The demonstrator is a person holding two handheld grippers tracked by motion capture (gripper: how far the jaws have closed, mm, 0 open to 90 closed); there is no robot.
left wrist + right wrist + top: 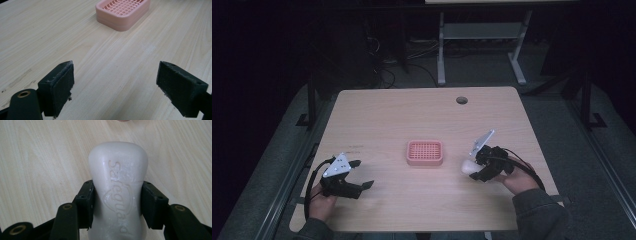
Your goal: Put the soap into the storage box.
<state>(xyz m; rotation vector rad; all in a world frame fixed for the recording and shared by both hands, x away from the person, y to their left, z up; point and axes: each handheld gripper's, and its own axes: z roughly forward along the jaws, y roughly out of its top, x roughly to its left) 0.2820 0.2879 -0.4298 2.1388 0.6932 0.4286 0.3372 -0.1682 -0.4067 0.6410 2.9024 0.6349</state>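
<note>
A white bar of soap (pixel 117 182) with raised lettering is clamped at its narrow waist between both black pads of my right gripper (pixel 117 202). From above, the soap (pixel 468 168) pokes out of that gripper (pixel 476 167) toward the left, a short way right of the pink slotted soap dish (pixel 425 153) at the table's middle. My left gripper (pixel 364 174) rests at the near left with its jaws wide apart and nothing between them. Its own view shows bare wood between the pads (pixel 60 85) and the dish (pixel 123 12) farther off.
The light wooden table (pixel 422 115) has a round cable hole (pixel 461 100) near its far edge. Beyond it stand a dark floor, cables and a white desk frame (pixel 482 45).
</note>
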